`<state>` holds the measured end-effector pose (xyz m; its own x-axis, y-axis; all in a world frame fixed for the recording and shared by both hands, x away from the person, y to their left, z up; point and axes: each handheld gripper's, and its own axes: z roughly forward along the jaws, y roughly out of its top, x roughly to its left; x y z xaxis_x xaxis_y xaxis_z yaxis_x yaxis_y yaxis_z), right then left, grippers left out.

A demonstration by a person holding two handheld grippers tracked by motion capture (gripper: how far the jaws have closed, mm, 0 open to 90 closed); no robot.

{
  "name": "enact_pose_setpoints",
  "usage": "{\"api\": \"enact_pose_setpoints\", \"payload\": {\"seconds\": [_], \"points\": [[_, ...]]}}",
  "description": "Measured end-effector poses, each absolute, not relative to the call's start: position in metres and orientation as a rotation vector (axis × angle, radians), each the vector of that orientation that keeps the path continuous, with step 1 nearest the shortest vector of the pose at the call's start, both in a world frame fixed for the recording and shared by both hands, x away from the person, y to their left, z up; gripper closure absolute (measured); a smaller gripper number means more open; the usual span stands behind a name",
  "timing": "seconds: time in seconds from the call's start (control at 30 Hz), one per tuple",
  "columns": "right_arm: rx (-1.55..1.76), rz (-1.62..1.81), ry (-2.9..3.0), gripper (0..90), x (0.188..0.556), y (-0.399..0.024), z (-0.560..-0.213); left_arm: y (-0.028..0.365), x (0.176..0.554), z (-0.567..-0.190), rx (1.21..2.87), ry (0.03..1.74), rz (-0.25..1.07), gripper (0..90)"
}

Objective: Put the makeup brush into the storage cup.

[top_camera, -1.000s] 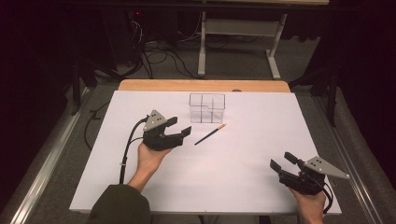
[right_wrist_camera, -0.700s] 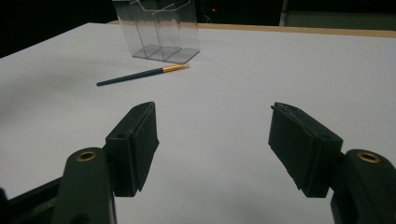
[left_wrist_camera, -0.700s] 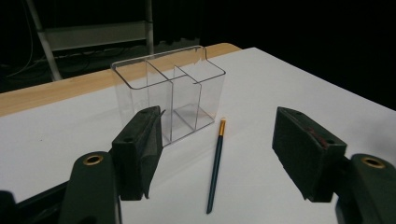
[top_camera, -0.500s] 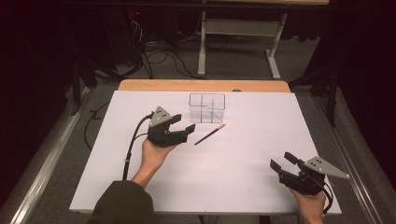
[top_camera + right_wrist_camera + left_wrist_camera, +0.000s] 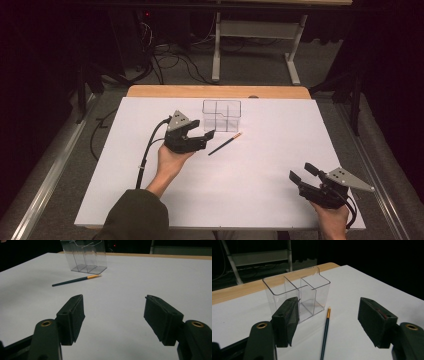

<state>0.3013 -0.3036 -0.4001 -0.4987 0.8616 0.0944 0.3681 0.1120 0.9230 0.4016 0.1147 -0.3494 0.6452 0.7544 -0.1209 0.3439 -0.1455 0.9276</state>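
On the white table [image 5: 260,200], my left gripper [image 5: 207,137] has moved forward toward the clear divided organizer [image 5: 221,115] over the last second, jaws wide open and empty. The pencil [image 5: 325,335] now lies between those jaws, just beside the organizer, ready for pickup. My right gripper [image 5: 300,172] stays open near the table's front-right corner.

Ahead of the left hand-held gripper [image 5: 205,139], its jaws spread wide, the pencil [image 5: 325,333] lies on bare counter [image 5: 280,160] with room on both sides. Just beyond its tip the clear divided box [image 5: 298,296] blocks the way forward. Ahead of the right hand-held gripper [image 5: 301,172], open counter runs unobstructed to both.
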Motion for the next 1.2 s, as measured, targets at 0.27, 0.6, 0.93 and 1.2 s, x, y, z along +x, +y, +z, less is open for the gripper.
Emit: {"api": "enact_pose_setpoints", "payload": {"seconds": [0.27,0.6,0.93,1.2], "points": [[1.191,1.375,1.923,34.6,0.301,-0.304,-0.4,0.109,0.407,-0.35,1.757,0.895,0.456,33.8],[1.195,1.376,1.921,34.6,0.301,-0.304,-0.4,0.102,0.414,-0.347,1.757,0.899,0.452,33.7],[1.199,1.377,1.919,34.6,0.301,-0.304,-0.4,0.092,0.423,-0.348,1.775,0.902,0.457,33.7],[1.192,1.372,1.922,34.6,0.301,-0.304,-0.399,0.082,0.426,-0.346,1.824,0.884,0.477,33.5]]}}
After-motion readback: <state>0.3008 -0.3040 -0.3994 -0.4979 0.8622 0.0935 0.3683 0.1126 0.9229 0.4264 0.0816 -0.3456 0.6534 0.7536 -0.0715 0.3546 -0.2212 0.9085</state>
